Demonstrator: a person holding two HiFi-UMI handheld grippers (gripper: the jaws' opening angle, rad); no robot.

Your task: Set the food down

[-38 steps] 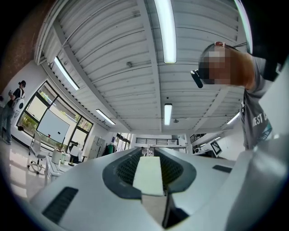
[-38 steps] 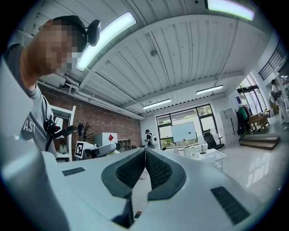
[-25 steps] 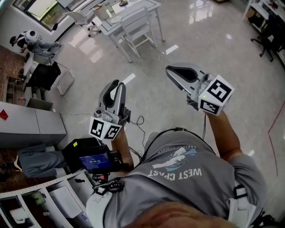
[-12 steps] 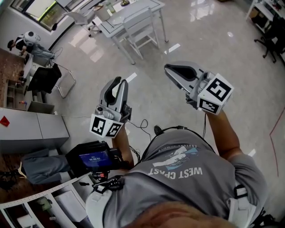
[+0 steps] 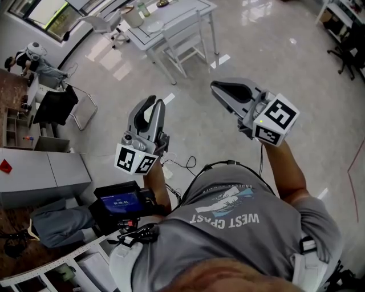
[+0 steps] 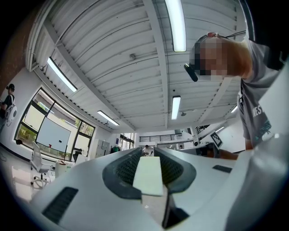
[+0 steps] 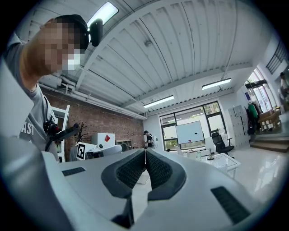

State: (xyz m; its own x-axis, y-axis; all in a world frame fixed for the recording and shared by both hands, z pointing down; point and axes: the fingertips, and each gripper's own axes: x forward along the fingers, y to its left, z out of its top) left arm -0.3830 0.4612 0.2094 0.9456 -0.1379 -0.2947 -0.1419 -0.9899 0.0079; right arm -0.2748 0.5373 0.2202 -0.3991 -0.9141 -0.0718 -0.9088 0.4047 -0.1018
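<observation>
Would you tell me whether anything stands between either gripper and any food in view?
No food shows. The right gripper is shut and empty; the left gripper holds a pale flat strip I cannot identify. Nothing visible stands before either.

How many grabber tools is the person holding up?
2. The left gripper is at the head view's left, jaws closed on a pale flat piece; the right gripper is at its right, jaws shut and empty. No others show.

The left claw (image 5: pixel 153 104) and the right claw (image 5: pixel 219 88) are side by side above the floor (image 5: pixel 194 134). Further ahead stands a surface (image 5: pixel 171 17) with a chair (image 5: pixel 181 40) before it. A cabinet (image 5: pixel 51 171) lies at the left.
</observation>
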